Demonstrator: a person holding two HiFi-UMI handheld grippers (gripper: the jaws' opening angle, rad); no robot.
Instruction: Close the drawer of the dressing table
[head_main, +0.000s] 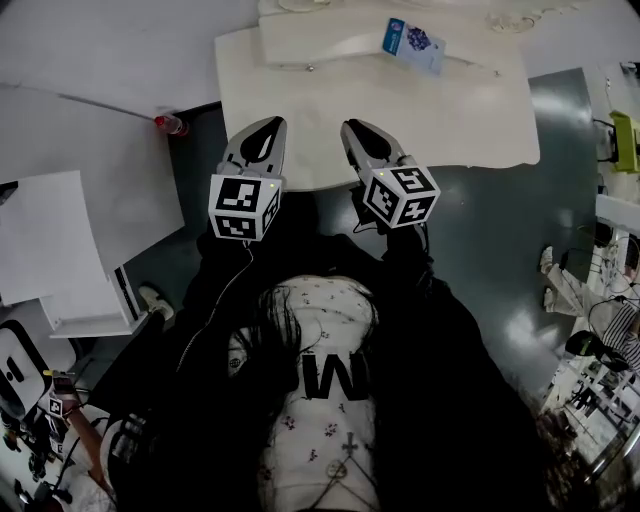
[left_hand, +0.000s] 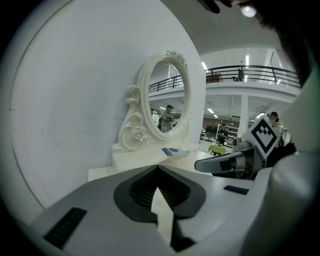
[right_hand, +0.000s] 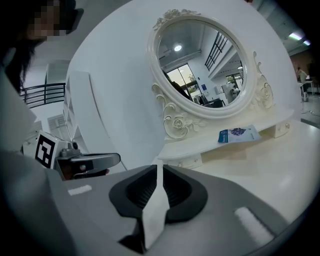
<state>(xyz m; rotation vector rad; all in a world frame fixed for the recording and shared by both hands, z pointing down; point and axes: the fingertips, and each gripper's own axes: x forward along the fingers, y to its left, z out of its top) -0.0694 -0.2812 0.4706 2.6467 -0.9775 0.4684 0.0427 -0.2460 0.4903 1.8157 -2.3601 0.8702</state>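
Observation:
The white dressing table (head_main: 480, 120) stands in front of me, with its oval carved mirror (right_hand: 202, 65) on a low shelf unit at the back. A small drawer front with a knob (right_hand: 193, 161) sits under that shelf; I cannot tell whether it stands out. A blue printed packet (head_main: 412, 44) lies on the shelf. My left gripper (head_main: 266, 128) and right gripper (head_main: 352, 130) hover side by side over the table's near edge. Both are shut with nothing between their fingers. The left gripper view shows its closed tips (left_hand: 158, 167) pointing at the mirror (left_hand: 165, 97).
A white wall panel (head_main: 90, 50) runs along the left of the table. A red-capped item (head_main: 170, 124) lies by the table's left corner. White boards (head_main: 50, 240) lie on the dark floor (head_main: 500, 250) at the left. Other people and clutter are at the frame's edges.

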